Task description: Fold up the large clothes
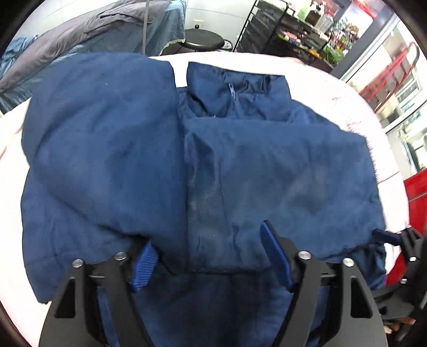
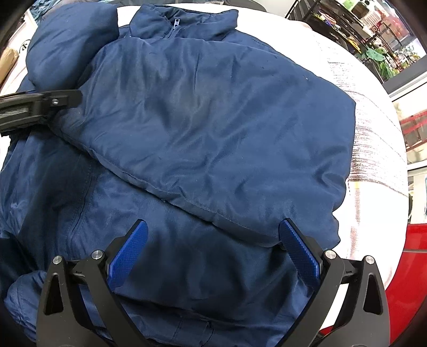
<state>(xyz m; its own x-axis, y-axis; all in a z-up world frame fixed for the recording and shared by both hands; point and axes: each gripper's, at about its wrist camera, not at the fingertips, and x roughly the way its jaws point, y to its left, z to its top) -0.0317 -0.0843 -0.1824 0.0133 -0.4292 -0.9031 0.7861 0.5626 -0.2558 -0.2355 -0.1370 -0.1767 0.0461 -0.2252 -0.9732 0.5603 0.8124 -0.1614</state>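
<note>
My left gripper (image 1: 210,256) stands open, pads clear above the navy jacket (image 1: 267,165). My right gripper (image 2: 213,253) likewise open; a folded sleeve (image 2: 213,128) lies ahead of its fingertips.

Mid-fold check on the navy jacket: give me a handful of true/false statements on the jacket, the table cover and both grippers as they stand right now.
1. The jacket is navy blue. True.
2. The left gripper is clamped on a sleeve. False: its jaws stand open over the fabric, gripping nothing.
3. The collar lies at the far side, zipper showing. True.
4. The jacket lies on a black tabletop. False: it lies on a white cover.
5. The right gripper is open. True.
</note>
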